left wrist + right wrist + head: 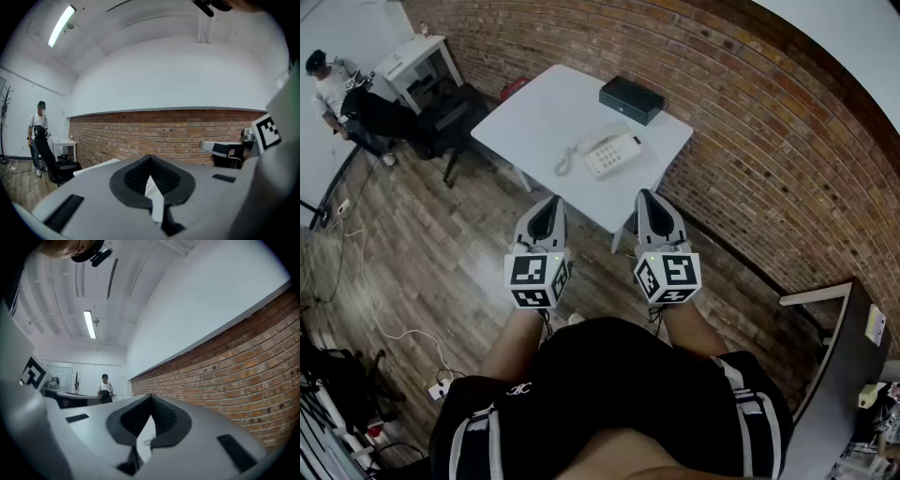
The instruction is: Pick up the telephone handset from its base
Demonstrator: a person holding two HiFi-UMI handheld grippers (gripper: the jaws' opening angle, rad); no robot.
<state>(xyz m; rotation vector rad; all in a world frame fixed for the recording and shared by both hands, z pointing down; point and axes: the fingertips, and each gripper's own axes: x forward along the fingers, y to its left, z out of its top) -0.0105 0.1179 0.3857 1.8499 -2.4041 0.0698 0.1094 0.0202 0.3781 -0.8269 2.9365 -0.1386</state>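
**First speaker:** Where is the phone?

**Second speaker:** A white push-button desk telephone [617, 157] sits near the middle of a white square-topped bench [534, 112]. Its white handset [596, 143] lies in the cradle on the base. A white coiled cord [564, 163] loops off to the left across the bench top.

**First speaker:** Is anything else on the bench?

**Second speaker:** Yes, a flat, dark rectangular box [631, 99]. It lies at the far edge, close to the red brick wall [750, 131] and apart from the telephone.

**First speaker:** And the two grippers?

**Second speaker:** The person stands on the wood plank floor [441, 244] and holds both grippers out in front, side by side and roughly level. Each has a cube with square black-and-white markers at its back end. The left gripper [553, 201] has its jaws clenched, tips pressed together, with nothing between them. The right gripper [646, 195] looks the same, with its jaw tips meeting at a point and nothing held. In the right gripper view, a sliver of the white bench top and the coiled cord shows through the gap below the tips. Seen from above, both grippers point toward the near edge of the bench, and neither touches the telephone.

**First speaker:** Is anyone else in the room?

**Second speaker:** A person in a dark cap and white top [333, 84] is in the far left corner. A black office chair [441, 117] and a small white side table [417, 58] are beside them.
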